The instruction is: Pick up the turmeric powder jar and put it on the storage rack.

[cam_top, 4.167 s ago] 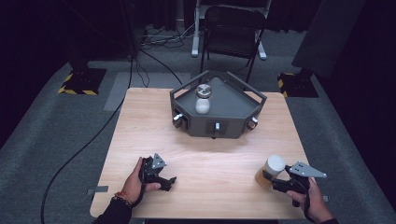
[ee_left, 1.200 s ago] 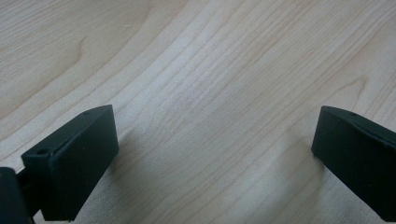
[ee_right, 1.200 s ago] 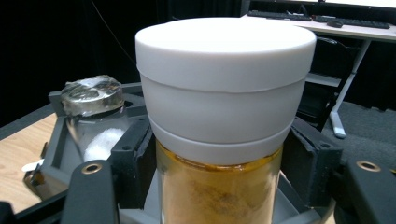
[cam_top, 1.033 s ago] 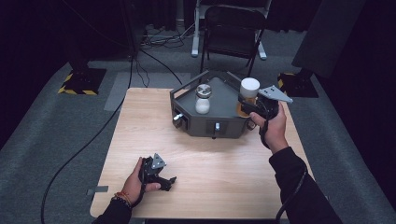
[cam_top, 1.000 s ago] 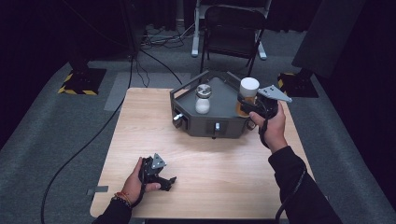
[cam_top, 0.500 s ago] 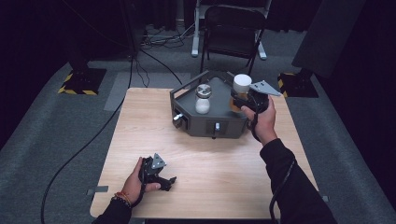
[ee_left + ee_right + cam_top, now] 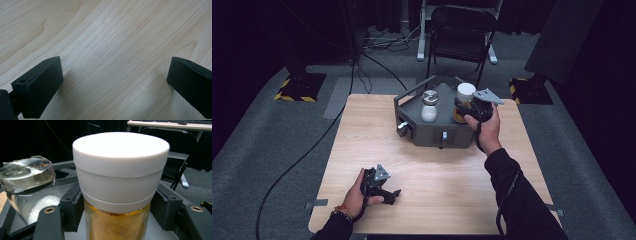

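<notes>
**Jar held over the grey tray**

While the left gripper (image 7: 381,186) sits low on the light wooden bench (image 7: 432,190) near the front edge, the right gripper (image 7: 473,107) is up at the back w/ a jar in it. The jar is a round glass jar with a fat white lid and yellow-brown stuff inside (image 7: 120,182). The right gripper's black fingers (image 7: 72,207) press on both sides of the glass, just under the lid, so they're closed on the jar. The jar stands straight up.

In the high view the jar (image 7: 463,101) is at the right part of the dark grey three-cornered metal tray (image 7: 432,131), which sits at the back middle of the bench. Can't tell if the jar's bottom touches the tray floor or hangs a bit above it.

Just beside it, to the left, is a clear glass jar with a clear lid and white grains inside (image 7: 429,105). It stands in the tray too. The 2 jars are near but apart.

The left gripper's fingers (image 7: 37,85) are spread wide, w/ bare wood between them & nothing held. A hand (image 7: 357,197) is wrapped round that gripper. The other hand (image 7: 486,129) holds the right one, w/ a dark sleeve (image 7: 517,200) behind it.

A black folding chair (image 7: 460,30) stands on the grey floor past the bench.
</notes>
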Tool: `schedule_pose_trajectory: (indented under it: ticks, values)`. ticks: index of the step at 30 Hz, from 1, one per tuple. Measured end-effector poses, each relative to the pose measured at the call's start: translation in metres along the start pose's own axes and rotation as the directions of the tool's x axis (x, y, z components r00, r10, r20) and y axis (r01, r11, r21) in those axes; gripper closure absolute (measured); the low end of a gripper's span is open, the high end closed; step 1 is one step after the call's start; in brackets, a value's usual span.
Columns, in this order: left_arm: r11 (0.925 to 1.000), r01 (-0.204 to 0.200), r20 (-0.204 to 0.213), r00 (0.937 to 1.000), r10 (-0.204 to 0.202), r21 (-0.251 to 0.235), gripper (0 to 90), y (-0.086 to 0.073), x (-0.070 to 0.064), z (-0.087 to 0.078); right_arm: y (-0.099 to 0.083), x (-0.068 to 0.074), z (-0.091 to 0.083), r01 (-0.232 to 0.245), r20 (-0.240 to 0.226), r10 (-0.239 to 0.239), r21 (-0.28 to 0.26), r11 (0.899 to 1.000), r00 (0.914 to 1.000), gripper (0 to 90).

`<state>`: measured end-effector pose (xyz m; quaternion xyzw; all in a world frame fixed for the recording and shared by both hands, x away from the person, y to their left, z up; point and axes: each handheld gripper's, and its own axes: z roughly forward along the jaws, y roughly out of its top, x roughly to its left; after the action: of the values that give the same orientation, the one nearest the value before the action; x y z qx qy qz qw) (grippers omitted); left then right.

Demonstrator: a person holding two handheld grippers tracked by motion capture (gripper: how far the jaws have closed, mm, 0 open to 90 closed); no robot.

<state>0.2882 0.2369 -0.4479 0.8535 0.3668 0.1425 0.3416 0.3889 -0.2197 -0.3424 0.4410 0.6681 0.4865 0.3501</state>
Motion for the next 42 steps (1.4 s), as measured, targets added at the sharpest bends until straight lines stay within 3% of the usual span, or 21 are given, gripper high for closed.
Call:
schedule_pose_trajectory:
  ticks: [15, 22, 35, 42]
  values:
    - [1.0000, -0.001, 0.001, 1.0000, 0.001, 0.000, 0.0, 0.000, 0.000, 0.000, -0.010, 0.001, 0.004, -0.030, -0.003, 0.030, -0.010, 1.000, 0.9995, 34.1]
    - [1.0000, -0.001, 0.001, 1.0000, 0.001, 0.000, 0.0, 0.000, 0.000, 0.000, -0.015, 0.000, 0.007, -0.039, -0.002, 0.039, -0.005, 0.999, 0.9993, 29.7]
    - [1.0000, -0.003, 0.002, 1.0000, 0.003, 0.000, 0.0, 0.000, 0.001, 0.000, -0.011, 0.003, 0.009, 0.045, 0.013, -0.046, 0.040, 0.998, 0.9989, 8.1]
    - [1.0000, -0.003, 0.003, 1.0000, 0.003, 0.000, 0.0, 0.000, 0.001, 0.000, -0.013, 0.004, 0.008, 0.084, 0.010, -0.085, 0.030, 0.996, 0.9963, 6.1]
